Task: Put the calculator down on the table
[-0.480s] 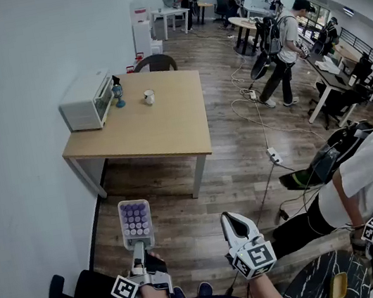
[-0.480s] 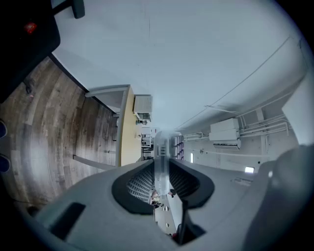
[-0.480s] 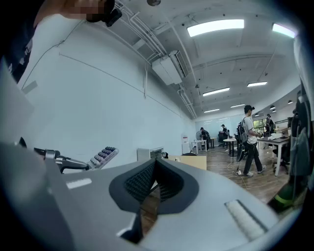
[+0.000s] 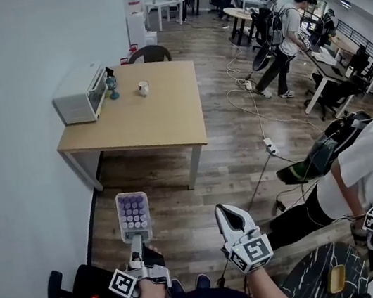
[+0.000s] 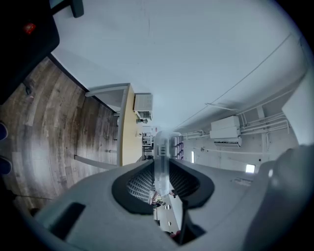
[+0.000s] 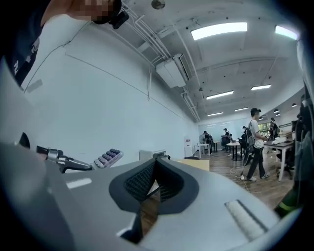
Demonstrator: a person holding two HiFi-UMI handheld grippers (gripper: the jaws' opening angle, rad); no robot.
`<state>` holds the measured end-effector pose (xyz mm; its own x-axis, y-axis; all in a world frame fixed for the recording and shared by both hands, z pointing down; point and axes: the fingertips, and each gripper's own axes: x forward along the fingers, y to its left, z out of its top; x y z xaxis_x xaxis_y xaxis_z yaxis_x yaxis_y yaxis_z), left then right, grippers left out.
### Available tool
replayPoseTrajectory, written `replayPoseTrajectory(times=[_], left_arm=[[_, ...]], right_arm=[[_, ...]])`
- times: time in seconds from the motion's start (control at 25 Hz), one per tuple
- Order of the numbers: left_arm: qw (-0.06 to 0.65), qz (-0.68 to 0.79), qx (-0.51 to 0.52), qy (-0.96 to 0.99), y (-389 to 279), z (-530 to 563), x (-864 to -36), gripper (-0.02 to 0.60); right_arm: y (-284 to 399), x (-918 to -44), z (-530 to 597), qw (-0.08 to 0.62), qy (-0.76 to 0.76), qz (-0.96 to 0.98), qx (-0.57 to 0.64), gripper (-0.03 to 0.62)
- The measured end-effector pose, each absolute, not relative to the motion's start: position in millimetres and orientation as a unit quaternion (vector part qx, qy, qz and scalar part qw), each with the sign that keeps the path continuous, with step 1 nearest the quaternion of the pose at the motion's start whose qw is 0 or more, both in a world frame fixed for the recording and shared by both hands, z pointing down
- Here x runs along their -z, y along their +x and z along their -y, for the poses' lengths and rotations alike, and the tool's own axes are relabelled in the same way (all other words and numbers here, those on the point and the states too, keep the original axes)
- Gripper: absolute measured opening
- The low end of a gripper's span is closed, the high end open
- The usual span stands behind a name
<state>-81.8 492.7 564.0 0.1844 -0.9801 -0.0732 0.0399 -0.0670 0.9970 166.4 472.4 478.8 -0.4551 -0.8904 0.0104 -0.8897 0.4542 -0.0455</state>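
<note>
In the head view my left gripper (image 4: 136, 245) is shut on the lower end of a white calculator (image 4: 133, 217) with purple keys, held level over the wooden floor. In the left gripper view the calculator (image 5: 162, 156) is edge-on, clamped between the jaws. My right gripper (image 4: 228, 211) hovers beside it, shut with nothing in it; its jaws meet at the tips (image 6: 155, 169). The right gripper view also catches the calculator (image 6: 108, 158) off to the left. The light wooden table (image 4: 165, 123) stands ahead against the white wall, well beyond both grippers.
On the table's far left sit a white toaster oven (image 4: 79, 95), a small blue lamp (image 4: 112, 86) and a white cup (image 4: 142, 88). A chair (image 4: 150, 54) stands behind it. Cables and a power strip (image 4: 269, 145) cross the floor. A person (image 4: 361, 164) bends over at right.
The head view has shifted slightly, so the table sits a little higher and further left. Both grippers keep their places, and the calculator stays in the left one.
</note>
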Motion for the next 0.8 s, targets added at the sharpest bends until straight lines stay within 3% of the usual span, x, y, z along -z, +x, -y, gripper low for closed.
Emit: replayPoseTrajectory(times=[0.8], left_arm=[[0.523,0.433,0.484,0.552,-42,-514,-564,0.087]], right_arm=[[205,-493,-485,0.014,-0.500,-0.864,0.046,0.011]])
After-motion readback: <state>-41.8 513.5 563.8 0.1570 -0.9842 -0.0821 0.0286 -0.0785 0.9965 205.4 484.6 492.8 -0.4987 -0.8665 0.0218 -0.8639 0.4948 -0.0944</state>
